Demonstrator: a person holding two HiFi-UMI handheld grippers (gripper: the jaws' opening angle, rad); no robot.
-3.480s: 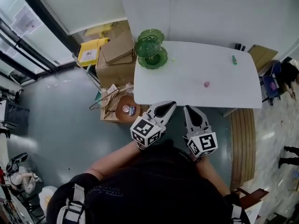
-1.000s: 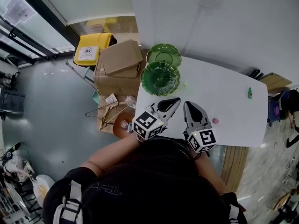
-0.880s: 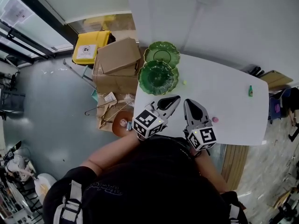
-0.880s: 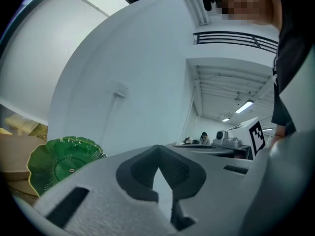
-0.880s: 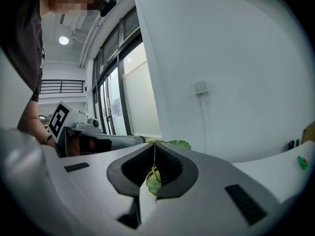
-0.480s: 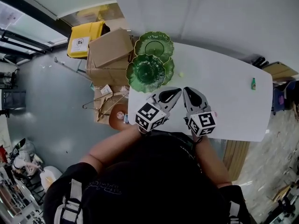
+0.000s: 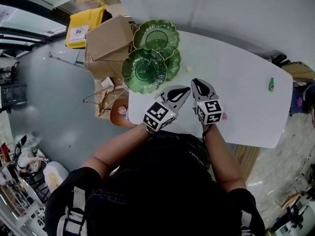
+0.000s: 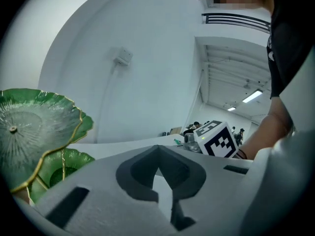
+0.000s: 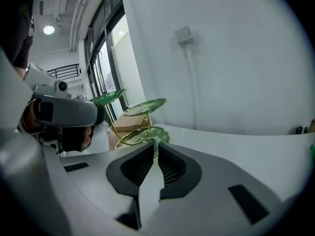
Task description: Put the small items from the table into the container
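A white table [image 7: 246,107] carries a green tiered dish stand [image 7: 145,69] at its left end. A small pink item [image 7: 224,116] peeks out beside my right gripper's marker cube. A tiny yellow-green item [image 7: 188,69] lies near the stand, and a small green item [image 7: 271,84] sits at the far right. My left gripper [image 7: 187,88] and right gripper [image 7: 197,81] hover side by side over the table's middle, both shut and holding nothing. The stand [image 8: 29,127] fills the left of the left gripper view. In the right gripper view the stand [image 9: 142,132] is straight ahead.
Cardboard boxes [image 7: 110,36] and a yellow box [image 7: 81,26] stand on the floor left of the table. Wire hangers [image 7: 98,96] and a round brown lid [image 7: 118,113] lie by the table's left front corner. A wall runs behind the table.
Both grippers have come down and forward from the table's front edge to over its middle, closer to the green stand. The pink item is now right beside the right gripper's cube.
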